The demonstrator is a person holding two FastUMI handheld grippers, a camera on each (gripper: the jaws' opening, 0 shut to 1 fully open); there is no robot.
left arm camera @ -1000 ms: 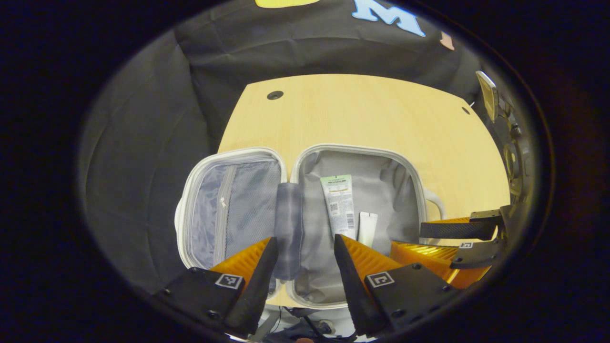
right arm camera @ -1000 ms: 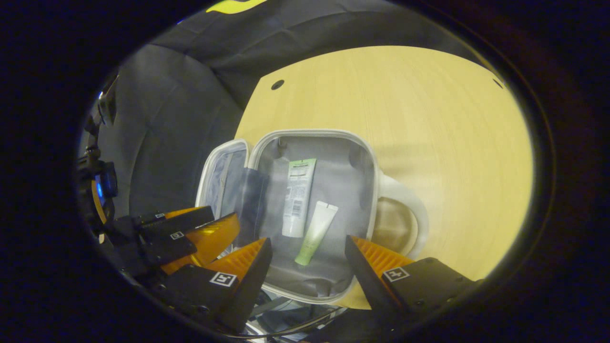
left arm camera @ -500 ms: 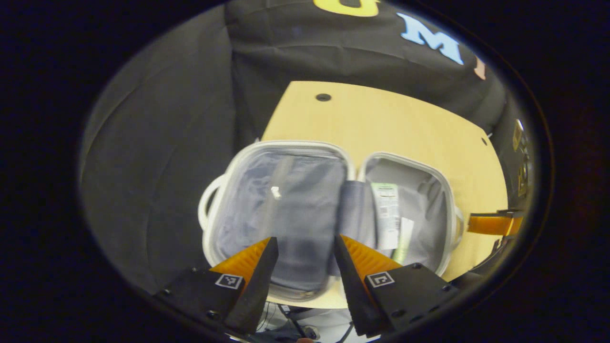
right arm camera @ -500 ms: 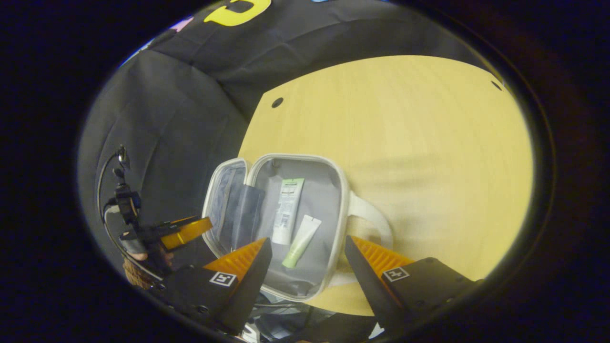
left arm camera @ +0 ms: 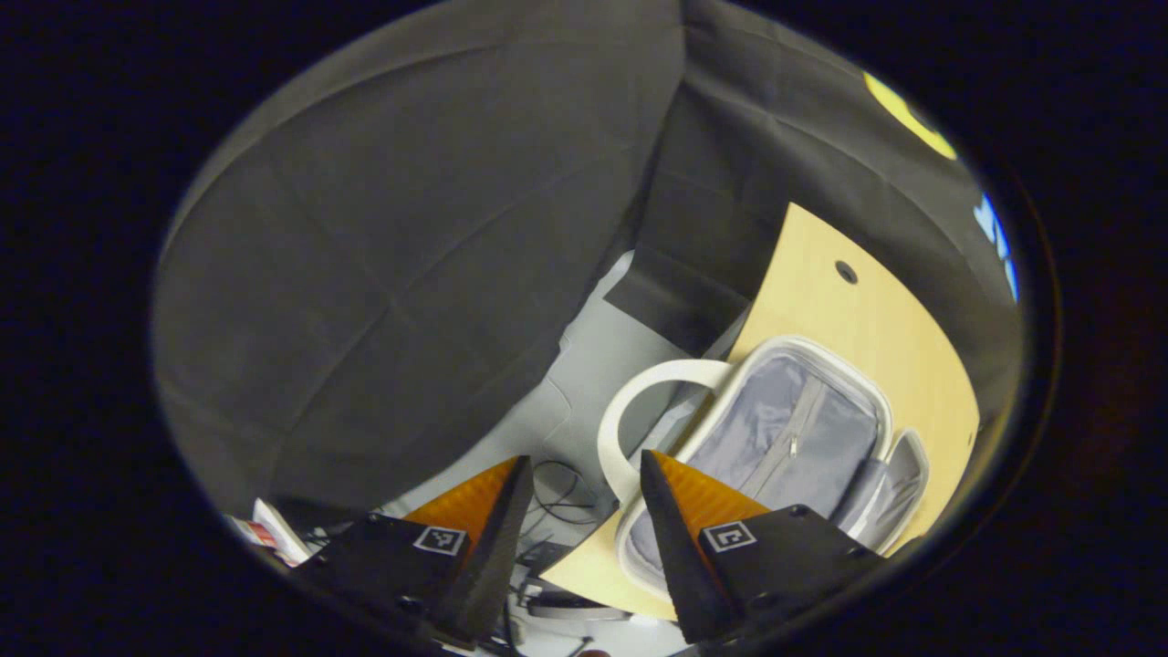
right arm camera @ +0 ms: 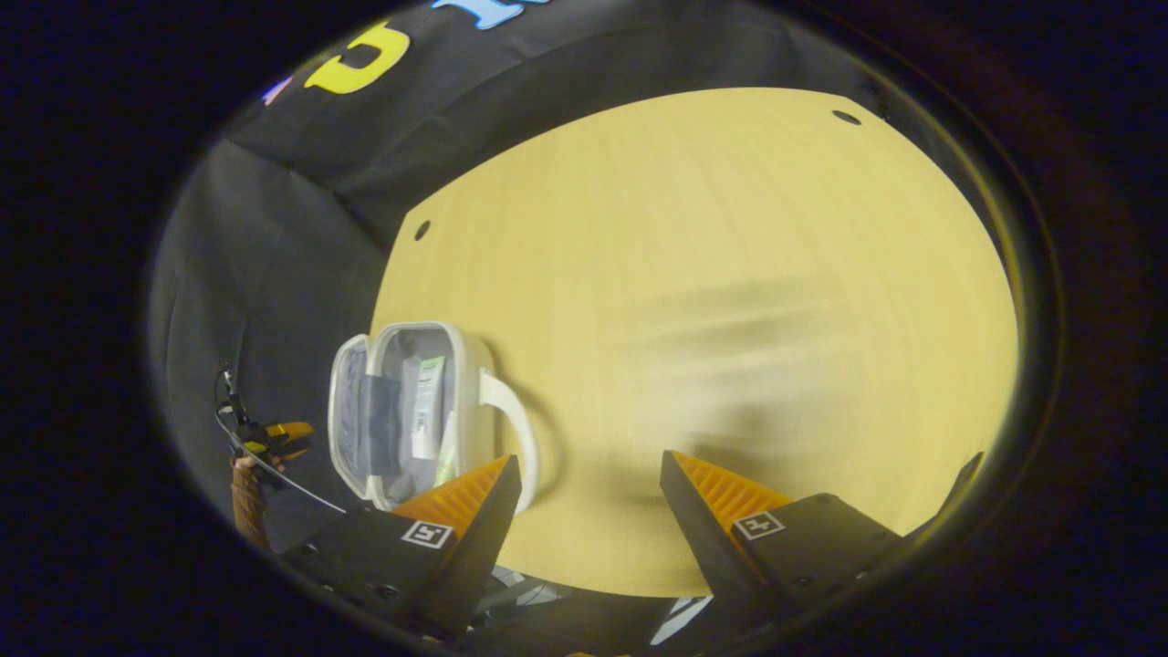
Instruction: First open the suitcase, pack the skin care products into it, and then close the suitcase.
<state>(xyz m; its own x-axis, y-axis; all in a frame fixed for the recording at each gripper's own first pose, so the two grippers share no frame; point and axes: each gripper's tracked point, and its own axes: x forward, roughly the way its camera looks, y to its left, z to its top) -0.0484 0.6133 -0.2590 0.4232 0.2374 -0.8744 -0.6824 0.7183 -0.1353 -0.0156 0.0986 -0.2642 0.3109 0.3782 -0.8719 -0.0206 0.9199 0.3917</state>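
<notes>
Suitcase [right arm camera: 401, 411] open on counter [right arm camera: 730, 319], tubes [right arm camera: 427, 406] packed; both grippers' jaws open, empty, now swung away. Closing comes next.

A smooth, matt pale wood grain is shown by the table [right arm camera: 693, 274]; at nine o'clock, the suitcase [right arm camera: 401, 411] is lined with grey cloth, rimmed in white.
</notes>
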